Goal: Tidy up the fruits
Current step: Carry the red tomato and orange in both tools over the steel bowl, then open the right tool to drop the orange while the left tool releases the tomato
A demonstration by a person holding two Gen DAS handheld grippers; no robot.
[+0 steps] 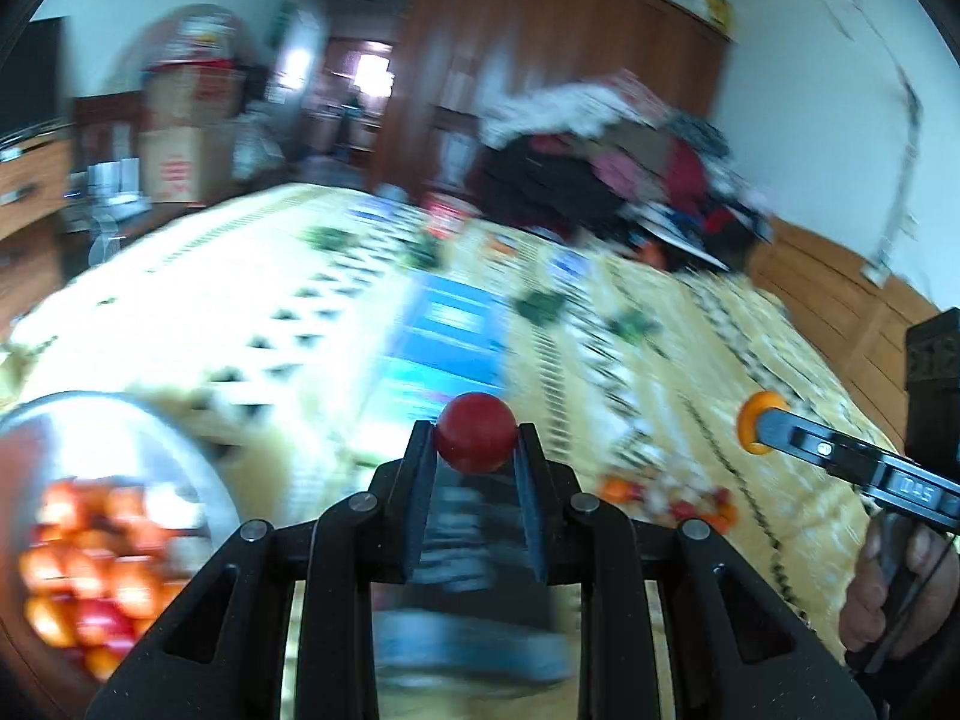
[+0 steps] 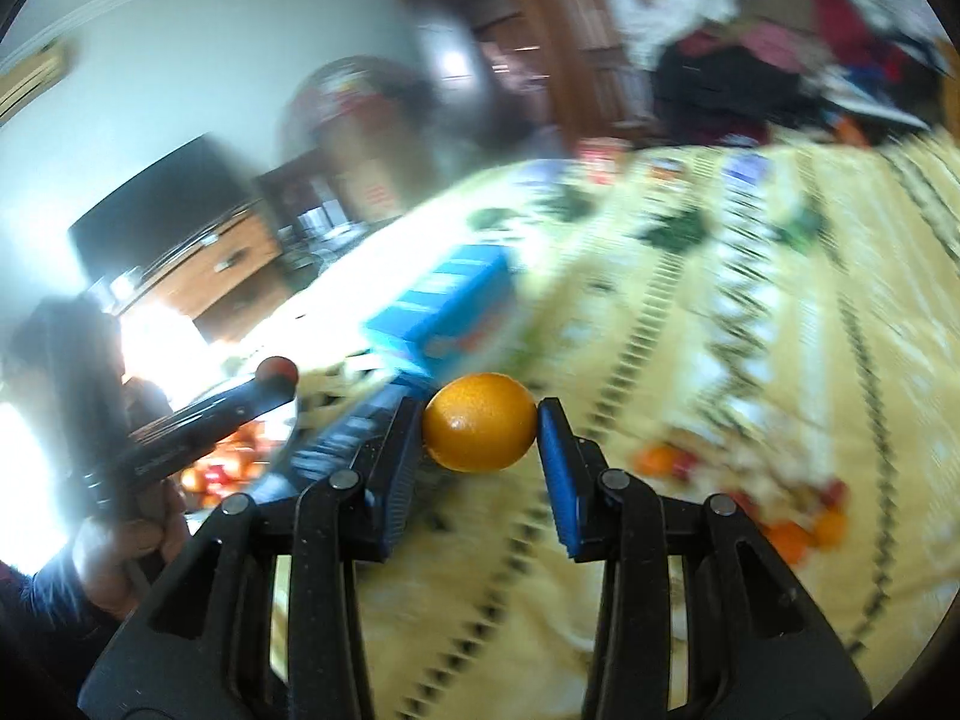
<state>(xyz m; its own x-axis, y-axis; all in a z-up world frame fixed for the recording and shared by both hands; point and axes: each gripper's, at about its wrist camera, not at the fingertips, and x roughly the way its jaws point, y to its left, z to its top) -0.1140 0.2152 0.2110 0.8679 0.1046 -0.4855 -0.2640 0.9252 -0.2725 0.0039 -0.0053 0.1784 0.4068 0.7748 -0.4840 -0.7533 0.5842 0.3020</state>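
Open bedspread right of the blue box

We see the blue box (image 1: 447, 336) dead ahead, the fruit bowl (image 1: 114, 516) left of it, loose fruits (image 1: 672, 495) right.

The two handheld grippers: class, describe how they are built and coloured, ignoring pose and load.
The left gripper and the right gripper are black angular linkages with round silver pivot pins and flat blue finger pads. From the side, the right gripper's black body bears white lettering and a handle with bare fingers around it.

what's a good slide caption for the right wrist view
Right tongs pinch an orange fruit above a patterned yellow bedspread, with the left tongs holding a small red fruit nearby.
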